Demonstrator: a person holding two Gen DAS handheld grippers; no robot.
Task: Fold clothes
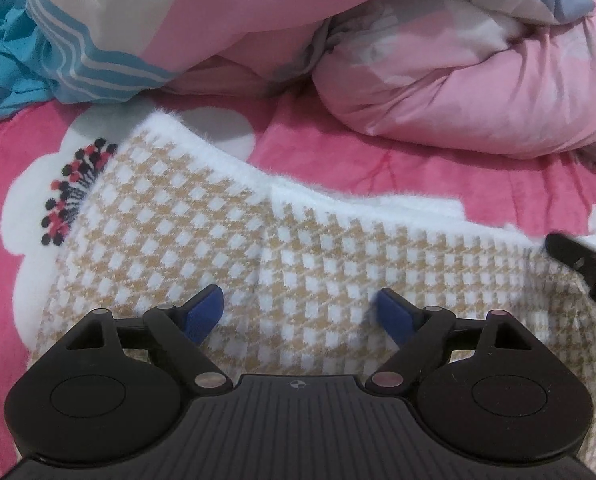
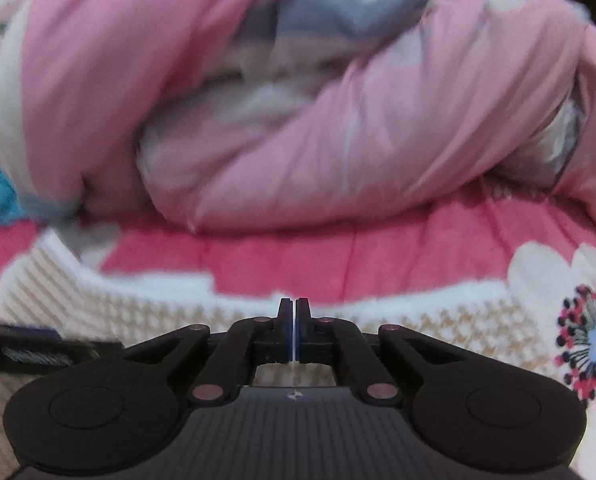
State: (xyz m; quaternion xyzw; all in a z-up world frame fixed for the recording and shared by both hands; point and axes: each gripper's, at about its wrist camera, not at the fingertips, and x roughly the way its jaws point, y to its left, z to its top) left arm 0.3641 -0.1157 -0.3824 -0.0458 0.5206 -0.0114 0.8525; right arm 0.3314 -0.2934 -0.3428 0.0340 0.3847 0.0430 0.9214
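Nearest in the left wrist view, the left gripper (image 1: 298, 314) stands with its blue pads (image 1: 204, 312) wide apart over the checked tan-and-white garment (image 1: 202, 216), nothing pinched between them; the garment spreads flat from 6 o'clock out to 10 and 3 o'clock, its fluffy white edge (image 1: 338, 196) running across the middle; at 3 o'clock a black tip of the other tool (image 1: 570, 252) is cut off by the frame. In the right wrist view the right gripper (image 2: 294, 312) has its jaws pressed together, a thin pale sliver showing in the seam; whether that is cloth is hard to make out, as the view is blurred. Under the garment lies a pink bedsheet (image 1: 418, 168) printed with white flowers (image 2: 546, 268); beyond, at 12 to 2 o'clock, a bunched pink quilt (image 1: 458, 80); at 10 o'clock, blue striped fabric (image 1: 70, 60), partly hidden beneath the quilt.
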